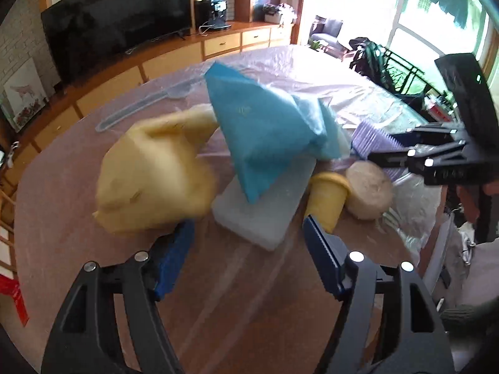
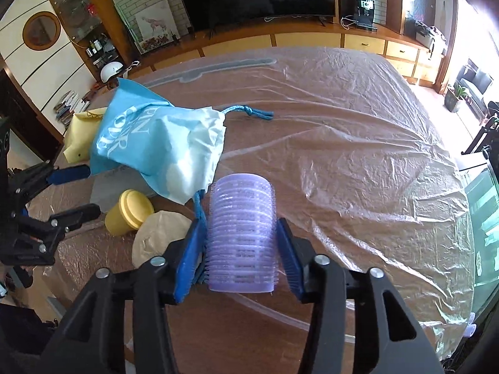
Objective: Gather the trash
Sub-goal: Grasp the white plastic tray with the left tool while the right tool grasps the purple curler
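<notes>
A pile lies on the plastic-covered table (image 2: 358, 143): a crumpled yellow bag (image 1: 156, 174), a blue drawstring bag (image 1: 262, 121) (image 2: 156, 137), a white flat block (image 1: 265, 215), a small yellow cup (image 1: 329, 196) (image 2: 129, 212), a beige round pad (image 1: 369, 194) (image 2: 159, 237) and a purple hair roller (image 2: 241, 233) (image 1: 374, 140). My left gripper (image 1: 246, 243) is open in front of the white block, its left finger touching the yellow bag. My right gripper (image 2: 241, 249) has a finger on each side of the purple roller, with small gaps showing. It also shows in the left wrist view (image 1: 405, 149).
A clear plastic knife (image 1: 146, 103) (image 2: 224, 65) lies at the table's far edge. A TV (image 1: 115, 18) on a wooden cabinet stands beyond. The table's right half is bare wrinkled plastic sheet. Chairs and clutter stand by the window at right.
</notes>
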Available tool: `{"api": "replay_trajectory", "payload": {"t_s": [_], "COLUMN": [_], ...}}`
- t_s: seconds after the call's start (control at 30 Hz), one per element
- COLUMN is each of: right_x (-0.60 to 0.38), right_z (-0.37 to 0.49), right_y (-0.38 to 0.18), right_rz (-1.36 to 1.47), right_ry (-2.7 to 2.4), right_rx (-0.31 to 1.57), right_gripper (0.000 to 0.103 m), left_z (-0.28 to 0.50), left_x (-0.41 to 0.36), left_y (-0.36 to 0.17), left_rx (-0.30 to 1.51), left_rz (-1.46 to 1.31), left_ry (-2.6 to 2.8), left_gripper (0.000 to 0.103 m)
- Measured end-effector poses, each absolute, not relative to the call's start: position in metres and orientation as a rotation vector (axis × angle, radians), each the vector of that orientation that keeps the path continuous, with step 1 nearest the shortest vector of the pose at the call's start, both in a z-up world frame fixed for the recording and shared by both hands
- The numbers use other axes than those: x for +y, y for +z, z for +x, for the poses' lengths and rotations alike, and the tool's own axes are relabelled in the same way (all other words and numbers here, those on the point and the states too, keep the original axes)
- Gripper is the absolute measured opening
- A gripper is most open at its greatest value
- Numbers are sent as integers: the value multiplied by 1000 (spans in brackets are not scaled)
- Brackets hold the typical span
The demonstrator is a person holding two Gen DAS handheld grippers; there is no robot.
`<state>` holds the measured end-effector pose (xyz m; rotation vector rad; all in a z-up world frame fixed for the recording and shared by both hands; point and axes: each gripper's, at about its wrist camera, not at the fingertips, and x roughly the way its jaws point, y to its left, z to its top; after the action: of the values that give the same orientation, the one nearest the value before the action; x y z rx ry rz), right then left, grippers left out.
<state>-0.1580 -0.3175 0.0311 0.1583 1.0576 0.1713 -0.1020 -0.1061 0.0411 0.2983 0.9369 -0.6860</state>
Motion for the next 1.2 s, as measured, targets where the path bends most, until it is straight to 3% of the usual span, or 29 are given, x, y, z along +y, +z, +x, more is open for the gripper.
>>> {"api": "replay_trajectory", "payload": {"t_s": [0.07, 0.23, 0.27, 0.33, 0.57, 0.67, 0.77, 0.83, 0.93, 1.0, 1.07, 1.17, 1.2], "right_x": [-316, -315, -316, -317, -322, -318, -314, -312, -308, -306, -307, -305, -303], "right_z": [-158, -157, -157, -156, -152, -154, -157, -159, -160, -157, -155, -153, -153], "right_y": [31, 27, 27, 27, 28, 29, 30, 30, 30, 30, 29, 28, 28], "right_rz": [168, 175, 181, 191, 214, 182, 155, 125, 102, 101, 105, 67, 48], "right_ry": [175, 168, 168, 171, 172, 177, 179, 170, 153, 131, 104, 73, 66], "right_rx": [1054, 1063, 1060, 1060, 1059, 1055, 1050, 1053, 1044, 1037, 1037, 1031, 1029], "right_gripper": [57, 58, 58, 57, 57, 49, 49, 53, 68, 78, 85, 85, 79], "left_z": [-95, -88, -87, -81, -94, -97, -111, -117, -119, -115, -112, -111, -113], "left_x": [-108, -126, -129, -131, -135, -128, -107, -95, -85, -86, -91, -101, -105], "left_y": [42, 40, 41, 40, 36, 37, 37, 37, 39, 40, 40, 34, 32], "left_rx": [932, 941, 944, 979, 974, 964, 979, 993, 992, 982, 974, 969, 972], "left_rz": [306, 370, 378, 381, 450, 435, 402, 391, 360, 347, 344, 375, 386], "left_ry": [-725, -830, -853, -875, -871, -830, -796, -773, -739, -708, -689, -652, -650], "left_gripper": [81, 81, 79, 59, 55, 54, 54, 55, 56, 67, 69, 67, 57]}}
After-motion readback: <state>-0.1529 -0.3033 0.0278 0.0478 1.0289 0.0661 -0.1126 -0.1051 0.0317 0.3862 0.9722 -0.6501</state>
